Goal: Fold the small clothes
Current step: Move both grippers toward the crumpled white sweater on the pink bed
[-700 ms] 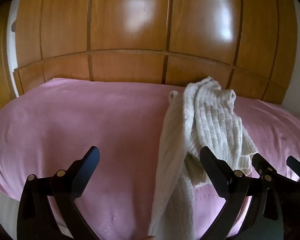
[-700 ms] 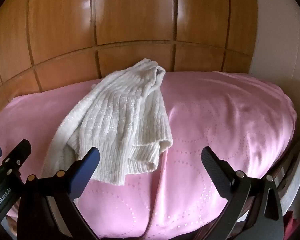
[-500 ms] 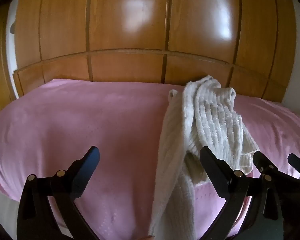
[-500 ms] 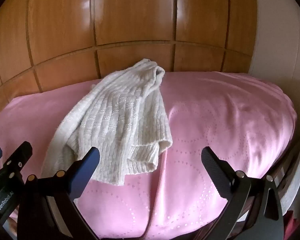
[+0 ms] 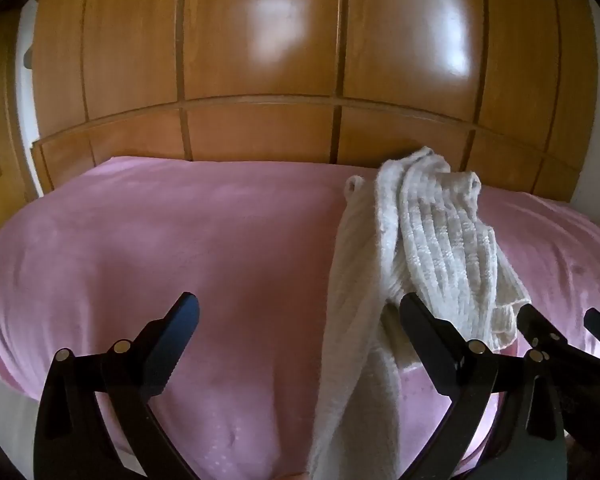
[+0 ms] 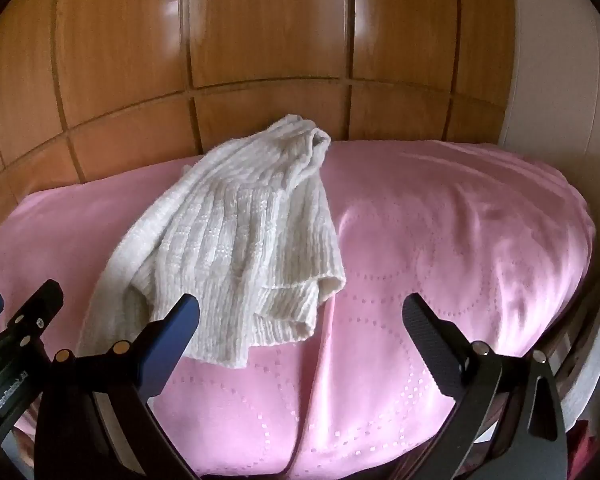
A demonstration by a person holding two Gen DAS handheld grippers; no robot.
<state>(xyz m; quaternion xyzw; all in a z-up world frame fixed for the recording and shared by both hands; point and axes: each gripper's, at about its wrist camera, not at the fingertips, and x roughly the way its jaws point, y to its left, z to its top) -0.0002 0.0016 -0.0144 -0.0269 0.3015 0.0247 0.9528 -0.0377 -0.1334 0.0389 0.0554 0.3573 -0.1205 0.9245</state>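
Here: one white sweater [image 6: 228,236], one pink bedspread [image 6: 440,240], two gaping grippers.

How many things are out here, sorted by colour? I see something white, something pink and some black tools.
White: 1, the knitted sweater lying crumpled on the bed.
Pink: 1, the bedspread under it.
Black: 2, the left hand-held gripper and the right hand-held gripper, both open and holding nothing.
Brown: 1, the wooden wardrobe behind the bed.
Total: 5
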